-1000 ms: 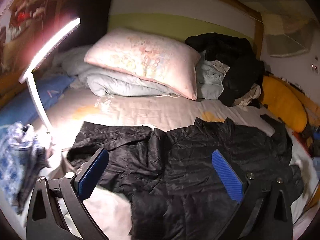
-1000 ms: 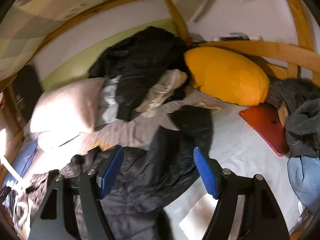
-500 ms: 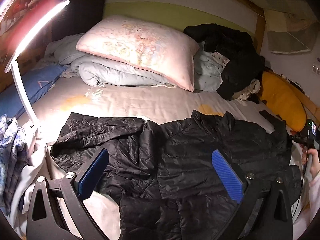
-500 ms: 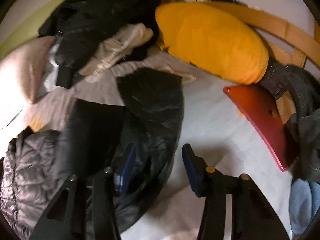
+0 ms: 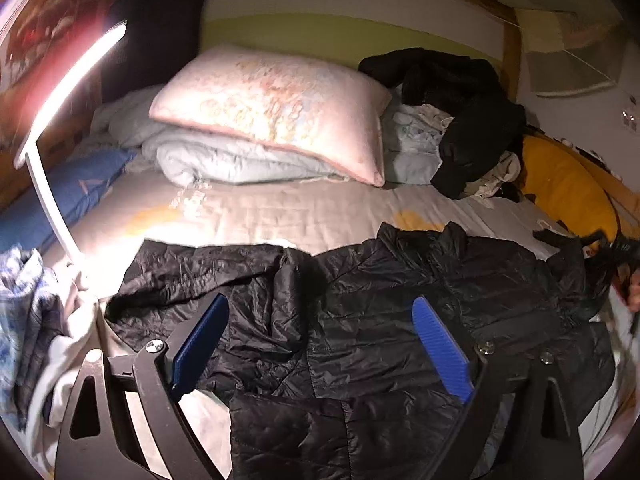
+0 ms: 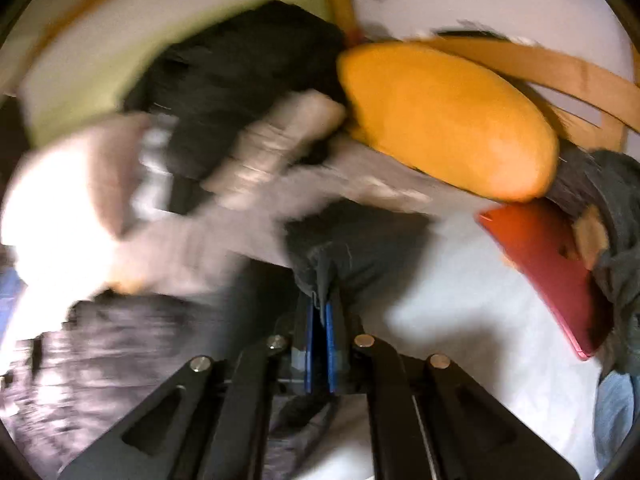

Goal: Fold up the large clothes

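A black quilted puffer jacket (image 5: 380,312) lies spread on the bed, one sleeve stretched to the left. My left gripper (image 5: 320,344) is open and hovers over the jacket's middle, holding nothing. In the right wrist view, my right gripper (image 6: 319,312) is shut on the end of the jacket's right sleeve (image 6: 352,248) and lifts it off the sheet. That view is blurred by motion. The right gripper also shows at the far right edge of the left wrist view (image 5: 612,256).
A pink pillow (image 5: 272,112) on a folded grey duvet (image 5: 224,160) lies at the head. A heap of dark clothes (image 5: 460,112), an orange cushion (image 6: 448,120), a red tablet (image 6: 548,268) and a lit white lamp (image 5: 52,152) border the bed.
My right gripper came down onto the jacket's right sleeve, closed on it and is lifting it. My left gripper stayed open and shifted only slightly above the jacket.
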`<state>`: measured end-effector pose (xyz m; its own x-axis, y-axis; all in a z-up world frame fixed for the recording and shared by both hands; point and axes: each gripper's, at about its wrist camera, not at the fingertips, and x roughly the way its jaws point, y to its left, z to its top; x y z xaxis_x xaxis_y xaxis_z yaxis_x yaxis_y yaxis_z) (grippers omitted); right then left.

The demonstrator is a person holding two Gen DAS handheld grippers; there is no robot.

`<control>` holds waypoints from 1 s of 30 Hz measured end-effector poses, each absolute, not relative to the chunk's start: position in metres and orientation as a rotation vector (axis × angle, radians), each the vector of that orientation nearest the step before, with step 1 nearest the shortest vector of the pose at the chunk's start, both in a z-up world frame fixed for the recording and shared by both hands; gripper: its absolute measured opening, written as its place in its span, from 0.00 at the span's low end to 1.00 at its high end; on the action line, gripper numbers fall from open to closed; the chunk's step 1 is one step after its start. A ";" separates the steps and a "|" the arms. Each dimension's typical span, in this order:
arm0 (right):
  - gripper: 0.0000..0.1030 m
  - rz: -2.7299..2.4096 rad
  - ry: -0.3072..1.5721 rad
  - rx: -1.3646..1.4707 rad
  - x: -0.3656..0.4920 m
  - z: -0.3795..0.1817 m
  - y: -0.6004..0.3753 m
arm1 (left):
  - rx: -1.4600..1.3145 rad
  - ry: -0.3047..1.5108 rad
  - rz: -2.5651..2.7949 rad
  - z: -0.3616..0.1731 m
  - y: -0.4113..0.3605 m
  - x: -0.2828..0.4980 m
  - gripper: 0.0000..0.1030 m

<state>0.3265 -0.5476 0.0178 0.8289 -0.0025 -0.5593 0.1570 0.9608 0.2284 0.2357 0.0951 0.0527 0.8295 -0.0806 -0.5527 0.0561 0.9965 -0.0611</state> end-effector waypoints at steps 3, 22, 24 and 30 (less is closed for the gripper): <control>0.04 0.011 0.562 0.172 0.302 0.041 -0.506 | -0.021 0.558 -0.086 0.059 0.089 0.226 0.89; 0.05 0.448 0.918 -0.092 0.276 -0.058 -0.279 | -0.019 0.548 -0.101 0.062 0.087 0.215 0.89; 0.08 0.446 0.912 -0.166 0.271 -0.065 -0.262 | -0.017 0.552 -0.110 0.062 0.086 0.214 0.89; 0.15 0.441 0.865 -0.089 0.263 -0.050 -0.263 | -0.010 0.547 -0.118 0.063 0.085 0.211 0.90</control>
